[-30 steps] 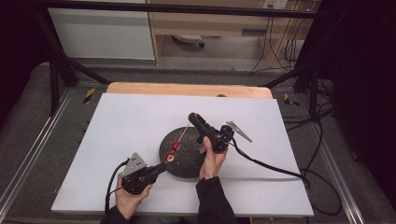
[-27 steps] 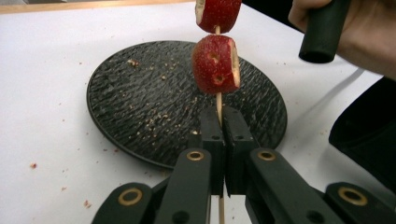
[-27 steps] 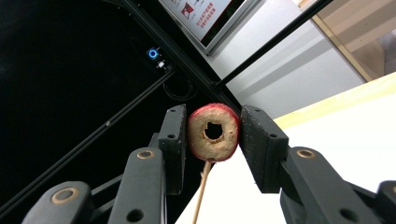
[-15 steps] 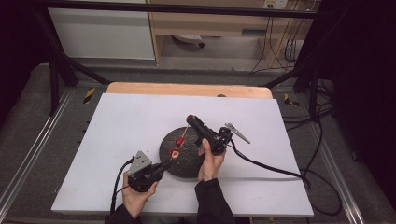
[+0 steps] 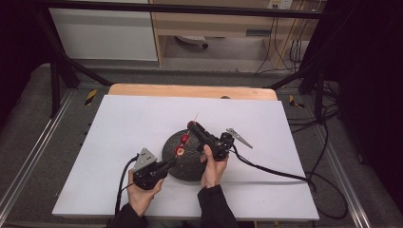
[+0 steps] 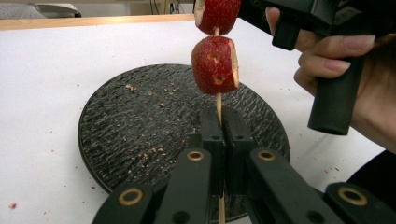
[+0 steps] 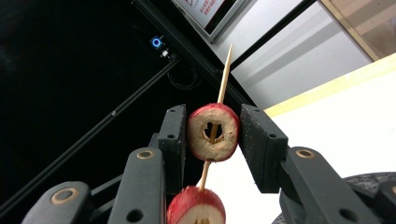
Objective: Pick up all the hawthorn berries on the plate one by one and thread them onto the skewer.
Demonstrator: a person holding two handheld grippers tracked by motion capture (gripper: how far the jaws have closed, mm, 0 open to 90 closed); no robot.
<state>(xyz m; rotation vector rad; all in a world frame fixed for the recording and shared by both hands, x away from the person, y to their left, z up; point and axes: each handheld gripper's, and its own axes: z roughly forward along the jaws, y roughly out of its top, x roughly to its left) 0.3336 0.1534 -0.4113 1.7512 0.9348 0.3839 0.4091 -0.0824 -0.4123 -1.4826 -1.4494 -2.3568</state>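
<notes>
Above the black plate (image 5: 185,164) you are clamping the skewer (image 6: 218,105) in the shut left gripper (image 6: 219,135) — right gripper (image 7: 214,133) squeezing the upper fruit slice (image 7: 213,132), lower slice (image 6: 215,65) already threaded — neither seated.

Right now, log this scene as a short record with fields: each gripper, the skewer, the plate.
left gripper: shut on the skewer's lower end
right gripper: shut on the upper fruit piece
skewer: thin wooden stick, through two red cored fruit pieces
lower fruit piece: on the stick, clear of both grippers
plate: dark, round, crumb-strewn, on the white table
</notes>
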